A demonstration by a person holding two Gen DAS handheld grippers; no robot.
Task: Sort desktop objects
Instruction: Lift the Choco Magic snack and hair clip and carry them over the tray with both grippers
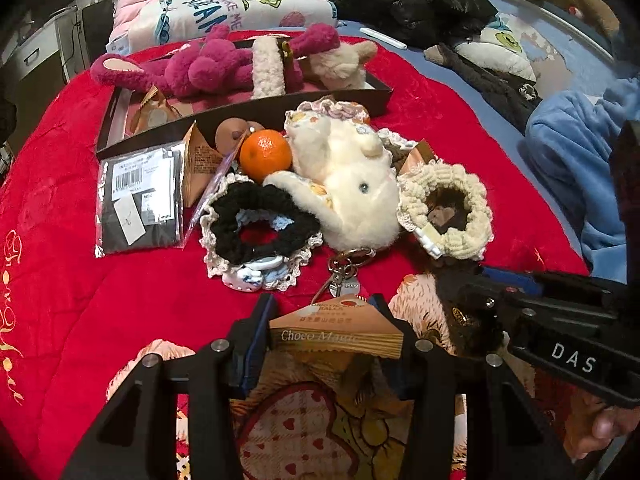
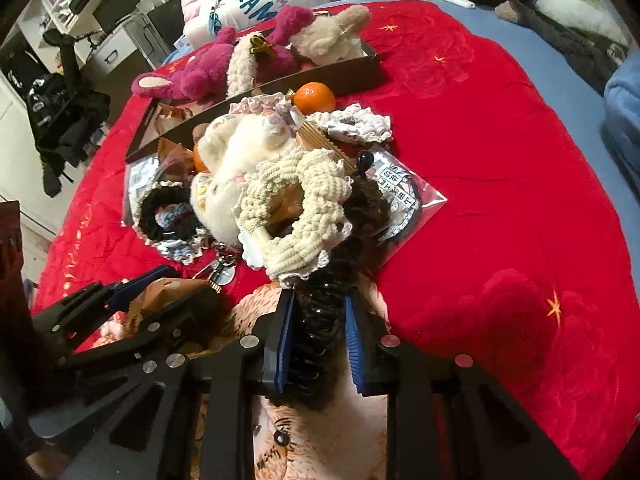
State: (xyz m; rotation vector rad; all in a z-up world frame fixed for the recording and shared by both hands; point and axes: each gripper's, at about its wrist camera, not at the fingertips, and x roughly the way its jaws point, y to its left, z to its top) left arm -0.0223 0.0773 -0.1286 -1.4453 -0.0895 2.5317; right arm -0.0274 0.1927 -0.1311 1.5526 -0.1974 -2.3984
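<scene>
My left gripper (image 1: pixel 324 312) is shut on a tan Choco Magic snack packet (image 1: pixel 340 330) just above the red blanket; it also shows in the right wrist view (image 2: pixel 160 292). My right gripper (image 2: pixel 320 304) is shut on a dark furry hair claw clip (image 2: pixel 320 320), and it shows at the right of the left wrist view (image 1: pixel 480 280). Ahead lies a pile: a white plush keychain (image 1: pixel 352 184), an orange (image 1: pixel 266 154), a black scrunchie (image 1: pixel 260 224), a cream scrunchie (image 1: pixel 448 208) and a bagged black item (image 1: pixel 140 200).
A dark open box (image 1: pixel 248 116) behind the pile holds a magenta plush bear (image 1: pixel 208 64), a cream plush and a snack packet. A second orange (image 2: pixel 314 98), a white lace scrunchie (image 2: pixel 352 122) and a bagged hair band (image 2: pixel 404 200) lie right of the pile. Bedding lies beyond.
</scene>
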